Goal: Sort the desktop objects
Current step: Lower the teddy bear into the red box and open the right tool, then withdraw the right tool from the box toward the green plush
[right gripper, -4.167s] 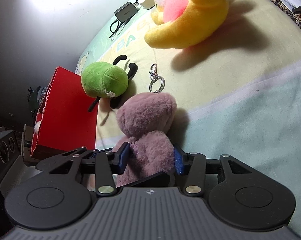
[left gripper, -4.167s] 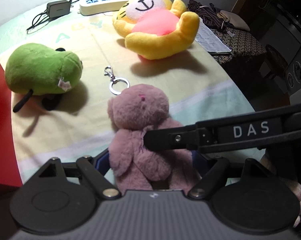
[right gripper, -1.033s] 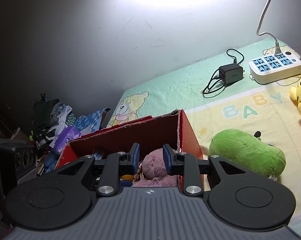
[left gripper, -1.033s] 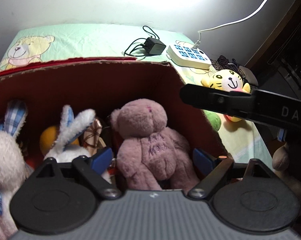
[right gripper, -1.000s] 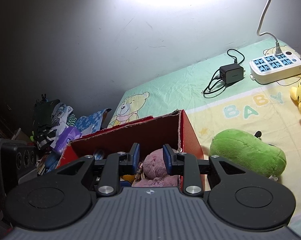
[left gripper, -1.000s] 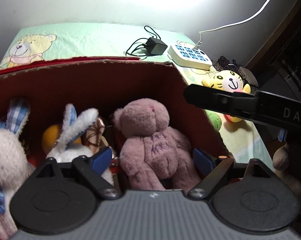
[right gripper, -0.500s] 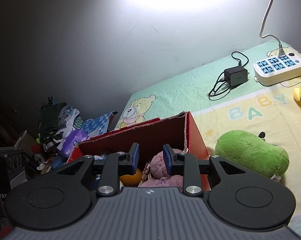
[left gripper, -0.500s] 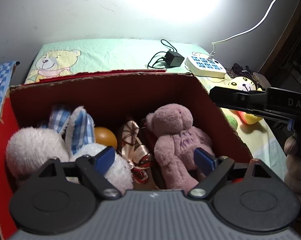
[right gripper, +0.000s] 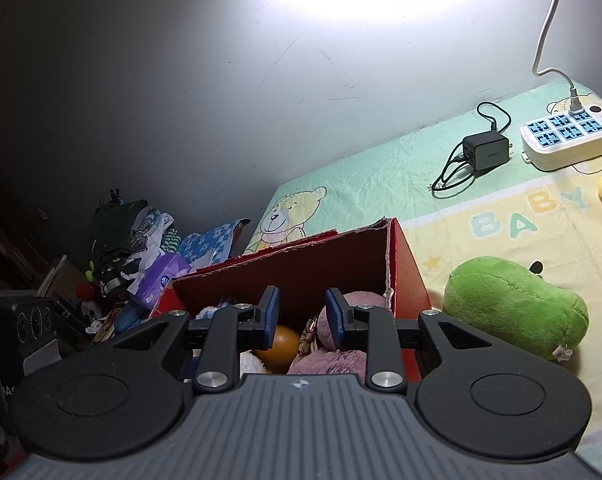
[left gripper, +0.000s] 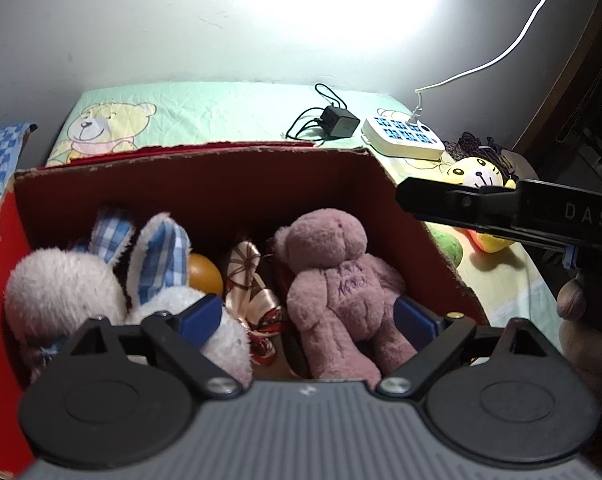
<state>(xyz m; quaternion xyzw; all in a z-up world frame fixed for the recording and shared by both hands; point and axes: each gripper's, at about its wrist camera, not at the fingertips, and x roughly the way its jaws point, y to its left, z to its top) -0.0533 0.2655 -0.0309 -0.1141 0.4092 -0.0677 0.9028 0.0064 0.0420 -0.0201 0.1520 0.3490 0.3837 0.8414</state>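
Note:
The pink plush bear lies on its back in the right half of the red cardboard box, beside a white rabbit plush and an orange ball. My left gripper hovers open over the box, its blue pads wide on either side of the bear's legs without touching. My right gripper hangs above the box's near edge, open, with nothing between its fingers; the bear shows behind them. A black finger of the right gripper crosses the left wrist view.
A green plush lies on the mat right of the box, with a yellow tiger plush farther right. A charger and a white power strip sit by the wall. Clutter is piled left of the box. A hand holds the right gripper.
The pink bear went from the mat into the red box and my right gripper let go of it. Over the last second both grippers have drawn back from the box.

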